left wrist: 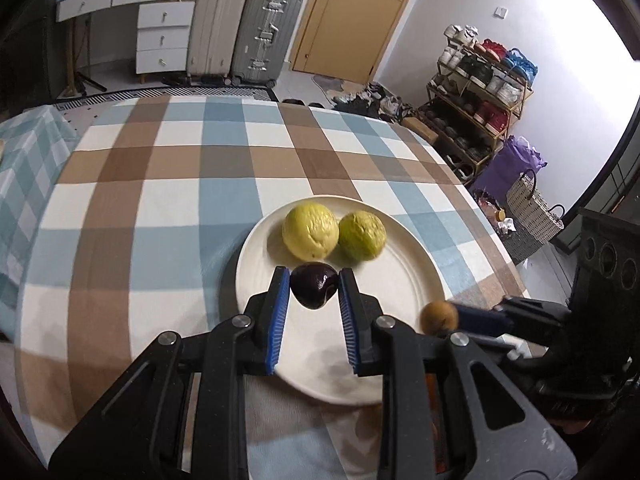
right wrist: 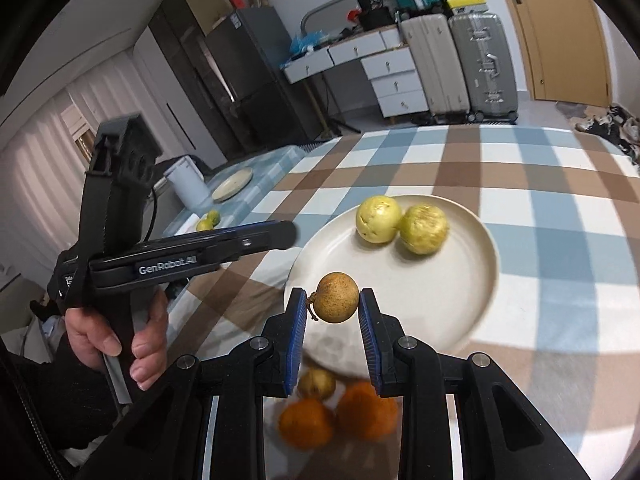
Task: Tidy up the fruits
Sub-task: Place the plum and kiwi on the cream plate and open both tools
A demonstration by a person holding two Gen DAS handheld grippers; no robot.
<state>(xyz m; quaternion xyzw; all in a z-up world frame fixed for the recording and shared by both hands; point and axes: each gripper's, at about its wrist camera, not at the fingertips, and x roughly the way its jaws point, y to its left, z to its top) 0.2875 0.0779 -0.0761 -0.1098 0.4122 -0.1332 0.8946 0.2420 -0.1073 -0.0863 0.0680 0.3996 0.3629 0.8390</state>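
While the left gripper [left wrist: 314, 286] pinches a dark purple fruit [left wrist: 314, 285] above the plate [left wrist: 416, 276], only the right wrist view shows the right gripper [right wrist: 333, 299] clamping a brown longan-like fruit [right wrist: 336, 297], oranges [right wrist: 366, 410] beneath.

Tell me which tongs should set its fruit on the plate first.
Left. The left tongs hold the dark purple fruit already over the plate; the right tongs hold the brown fruit at its near rim.
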